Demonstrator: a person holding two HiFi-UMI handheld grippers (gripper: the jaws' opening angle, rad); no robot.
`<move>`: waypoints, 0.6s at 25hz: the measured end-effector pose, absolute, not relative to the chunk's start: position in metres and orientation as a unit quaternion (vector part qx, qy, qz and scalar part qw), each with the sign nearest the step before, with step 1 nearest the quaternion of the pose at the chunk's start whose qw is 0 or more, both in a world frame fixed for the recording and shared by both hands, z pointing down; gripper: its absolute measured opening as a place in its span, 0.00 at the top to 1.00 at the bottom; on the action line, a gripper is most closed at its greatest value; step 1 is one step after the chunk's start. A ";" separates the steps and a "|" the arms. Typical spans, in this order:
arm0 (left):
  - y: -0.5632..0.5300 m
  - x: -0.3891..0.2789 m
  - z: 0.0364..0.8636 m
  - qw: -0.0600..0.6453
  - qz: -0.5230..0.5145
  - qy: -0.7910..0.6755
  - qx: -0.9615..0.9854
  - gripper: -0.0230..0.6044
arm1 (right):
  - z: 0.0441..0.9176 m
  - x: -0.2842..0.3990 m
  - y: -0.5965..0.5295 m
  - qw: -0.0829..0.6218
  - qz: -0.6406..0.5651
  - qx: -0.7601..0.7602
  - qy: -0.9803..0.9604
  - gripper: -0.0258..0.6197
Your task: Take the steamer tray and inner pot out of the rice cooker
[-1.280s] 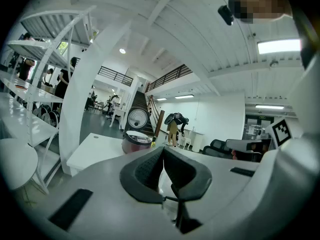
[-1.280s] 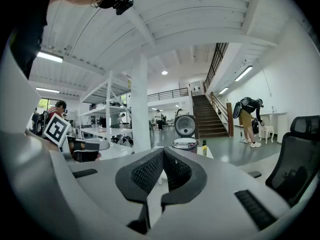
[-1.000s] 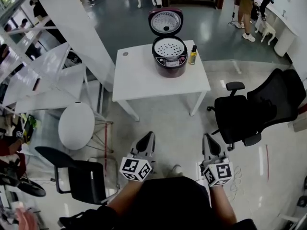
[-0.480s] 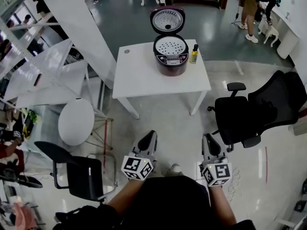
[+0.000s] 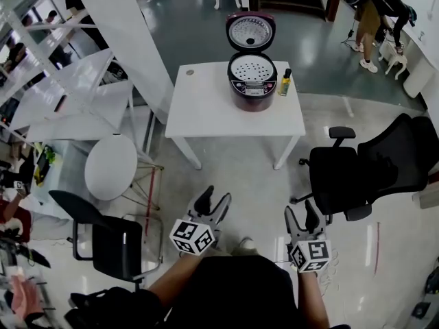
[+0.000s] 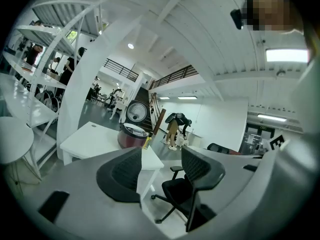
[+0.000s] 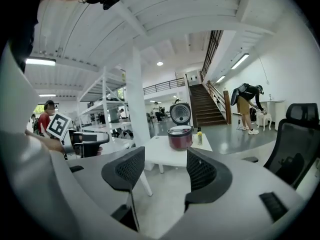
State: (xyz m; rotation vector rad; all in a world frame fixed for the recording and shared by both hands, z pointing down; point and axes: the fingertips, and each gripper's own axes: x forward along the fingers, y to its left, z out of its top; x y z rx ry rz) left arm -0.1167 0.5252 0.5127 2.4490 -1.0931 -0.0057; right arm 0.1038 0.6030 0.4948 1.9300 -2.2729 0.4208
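A dark red rice cooker (image 5: 252, 91) stands at the far edge of a white table (image 5: 206, 112) with its lid (image 5: 250, 33) up. The perforated steamer tray (image 5: 251, 68) sits in its mouth and hides the inner pot. Both grippers hang low in front of me, well short of the table. My left gripper (image 5: 215, 201) and my right gripper (image 5: 300, 214) are opening their jaws, with nothing between them. The cooker (image 6: 131, 136) shows far off beyond the left gripper (image 6: 160, 169). It also lies ahead of the right gripper (image 7: 162, 171), where the cooker (image 7: 180, 138) is small.
A small yellow bottle (image 5: 285, 82) stands right of the cooker. A black office chair (image 5: 363, 173) is at the table's right, a round white stool (image 5: 110, 168) and another black chair (image 5: 113, 242) at my left. White shelving (image 5: 62, 81) lines the left; a person (image 5: 374, 16) bends over at the back right.
Both grippers' jaws have gone from shut to spread apart. The right gripper has sunk a little. The table and cooker have shifted slightly right and down in the head view.
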 end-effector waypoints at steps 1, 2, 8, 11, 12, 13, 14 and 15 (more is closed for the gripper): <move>0.528 -0.112 0.511 0.229 -0.006 -0.386 0.894 0.60 | 0.495 0.102 0.604 0.063 0.140 0.635 -0.757 0.60; 0.532 -0.107 0.511 0.229 -0.007 -0.377 0.898 0.60 | 0.496 0.101 0.606 0.061 0.141 0.630 -0.761 0.60; 0.550 -0.094 0.522 0.219 0.019 -0.367 0.904 0.60 | 0.511 0.100 0.609 0.041 0.172 0.613 -0.770 0.61; 0.550 -0.094 0.524 0.217 0.025 -0.373 0.902 0.60 | 0.515 0.099 0.602 0.039 0.178 0.609 -0.772 0.61; 0.548 -0.095 0.524 0.214 0.027 -0.376 0.901 0.60 | 0.514 0.098 0.600 0.038 0.178 0.609 -0.772 0.61; 0.545 -0.096 0.522 0.209 0.027 -0.379 0.901 0.60 | 0.514 0.097 0.597 0.038 0.178 0.609 -0.772 0.61; 0.540 -0.096 0.520 0.204 0.026 -0.381 0.902 0.61 | 0.512 0.097 0.593 0.038 0.177 0.609 -0.772 0.61; 0.534 -0.095 0.518 0.197 0.023 -0.383 0.902 0.61 | 0.512 0.098 0.587 0.039 0.175 0.609 -0.772 0.61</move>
